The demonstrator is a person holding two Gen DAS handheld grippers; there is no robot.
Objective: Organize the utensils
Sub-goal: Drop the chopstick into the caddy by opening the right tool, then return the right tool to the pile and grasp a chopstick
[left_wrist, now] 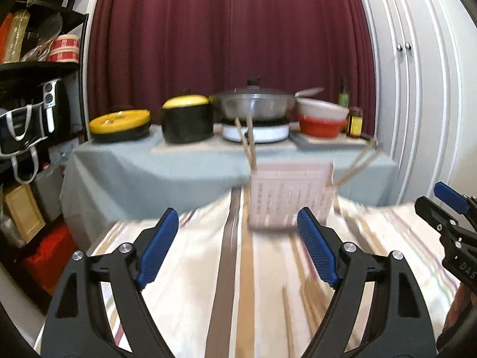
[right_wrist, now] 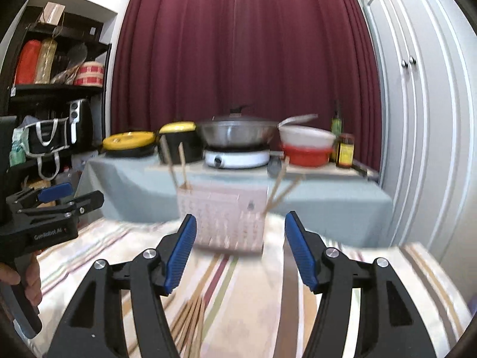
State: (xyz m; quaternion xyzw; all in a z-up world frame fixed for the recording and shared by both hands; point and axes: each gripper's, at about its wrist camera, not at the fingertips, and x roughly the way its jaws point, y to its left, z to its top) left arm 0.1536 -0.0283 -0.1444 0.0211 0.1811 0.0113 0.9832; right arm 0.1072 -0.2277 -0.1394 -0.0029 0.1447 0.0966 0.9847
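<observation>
A pale pink slotted utensil basket [left_wrist: 290, 195] [right_wrist: 222, 222] stands on the striped tablecloth, blurred by motion. Wooden chopsticks [left_wrist: 249, 143] [right_wrist: 176, 164] lean out of its left end, and another pair [left_wrist: 354, 164] [right_wrist: 281, 189] sticks out at its right end. More chopsticks [right_wrist: 190, 325] lie loose on the cloth near the camera in the right wrist view. My left gripper [left_wrist: 238, 247] is open and empty, short of the basket. My right gripper [right_wrist: 240, 253] is open and empty too, with the basket just beyond its tips. Each gripper shows at the edge of the other's view.
Behind stands a grey-clothed table [left_wrist: 179, 167] with yellow-lidded black pots [left_wrist: 187, 119], a lidded wok [left_wrist: 253, 104] on a white burner, stacked bowls [left_wrist: 322, 117] and sauce bottles [left_wrist: 354, 120]. A black shelf unit [left_wrist: 35, 89] is at left, white cupboard doors [left_wrist: 417, 89] at right. A hand [right_wrist: 26, 280] holds the left gripper's handle.
</observation>
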